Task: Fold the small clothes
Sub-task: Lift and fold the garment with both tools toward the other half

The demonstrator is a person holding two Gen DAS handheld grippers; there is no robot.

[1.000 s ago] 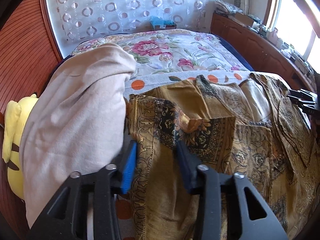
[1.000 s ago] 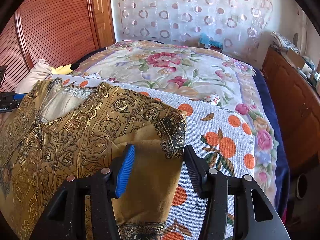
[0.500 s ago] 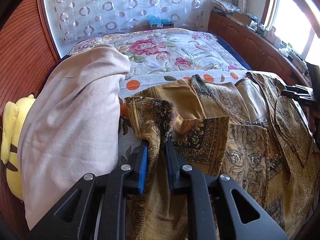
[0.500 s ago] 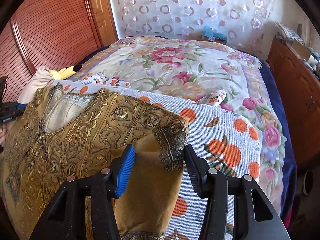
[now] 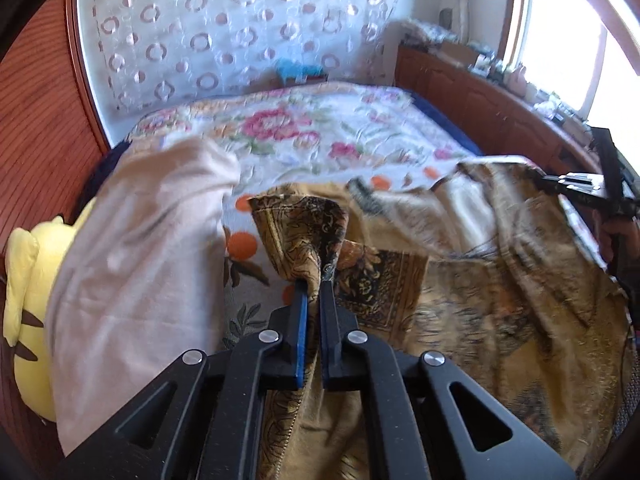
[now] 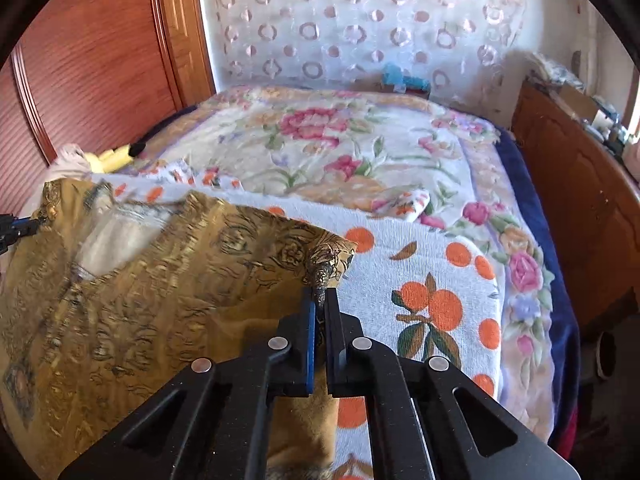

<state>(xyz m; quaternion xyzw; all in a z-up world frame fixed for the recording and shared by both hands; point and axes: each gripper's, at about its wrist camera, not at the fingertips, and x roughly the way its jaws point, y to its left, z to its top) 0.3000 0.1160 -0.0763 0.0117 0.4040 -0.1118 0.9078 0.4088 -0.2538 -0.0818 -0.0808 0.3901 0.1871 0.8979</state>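
Note:
A gold and black patterned garment (image 5: 472,288) (image 6: 132,292) lies spread on the bed over an orange-print cloth (image 6: 436,280). My left gripper (image 5: 313,285) is shut on the garment's left sleeve, which rises bunched between the pads. My right gripper (image 6: 319,298) is shut on the right sleeve's patterned cuff, pinched and lifted off the cloth. The right gripper also shows at the right edge of the left wrist view, and the left one at the left edge of the right wrist view.
A beige cloth (image 5: 136,280) is heaped at the left over a yellow plush toy (image 5: 28,304). A floral bedspread (image 6: 328,148) covers the bed beyond. A wooden wardrobe (image 6: 92,64) stands at the left, a wooden cabinet (image 6: 580,184) at the right.
Both grippers have closed on the sleeves: the left first, the right in the last half second. The left one has risen and pulled its sleeve up into a bunch.

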